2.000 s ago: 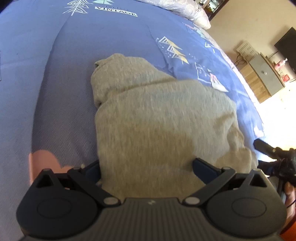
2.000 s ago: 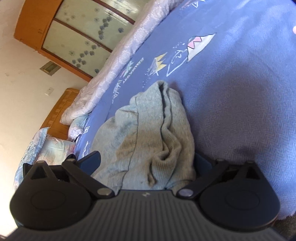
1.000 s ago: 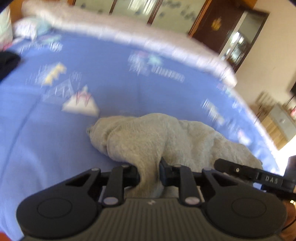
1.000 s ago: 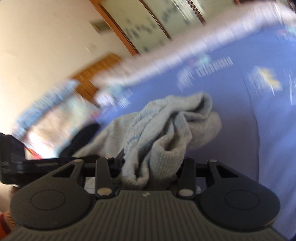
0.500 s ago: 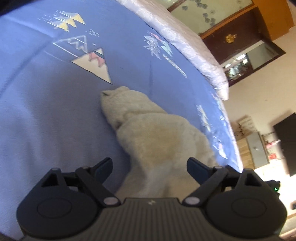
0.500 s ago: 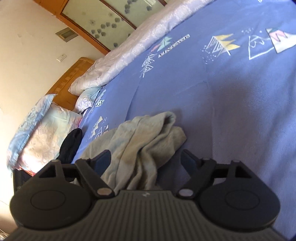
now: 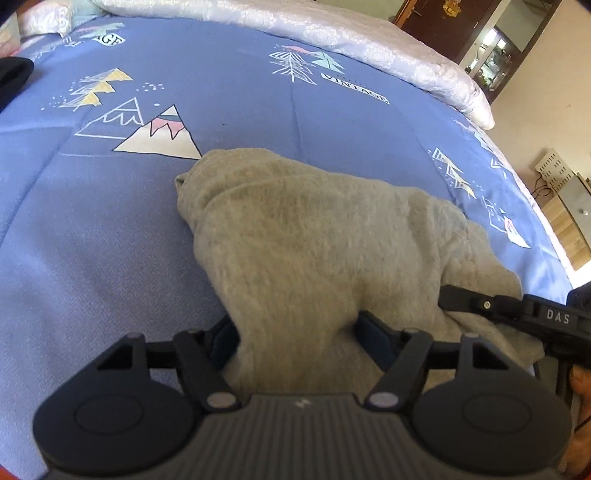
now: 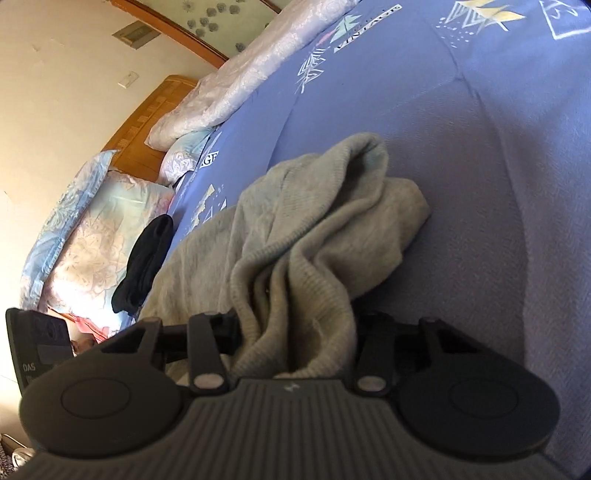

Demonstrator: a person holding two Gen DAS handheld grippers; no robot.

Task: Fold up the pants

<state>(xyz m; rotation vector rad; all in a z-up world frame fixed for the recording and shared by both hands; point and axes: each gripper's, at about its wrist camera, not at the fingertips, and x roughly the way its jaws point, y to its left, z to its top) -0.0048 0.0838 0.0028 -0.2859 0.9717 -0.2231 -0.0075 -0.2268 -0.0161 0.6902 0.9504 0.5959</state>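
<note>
Pants (image 7: pixel 317 236) lay bunched on the bed (image 7: pixel 92 229). Left tool (image 7: pixel 295 332) and right tool (image 8: pixel 295 332) each pinched near-edge fabric. Advised: lift evenly, keep edges aligned.

I see a bed w/ blue printed cover (image 7: pixel 110 229), grey pants (image 7: pixel 314 236) bunched on it, a black garment (image 8: pixel 146 258) beyond the pants twd the pillows (image 8: pixel 92 236), pale quilt (image 7: pixel 332 33) along the far edge.
</note>
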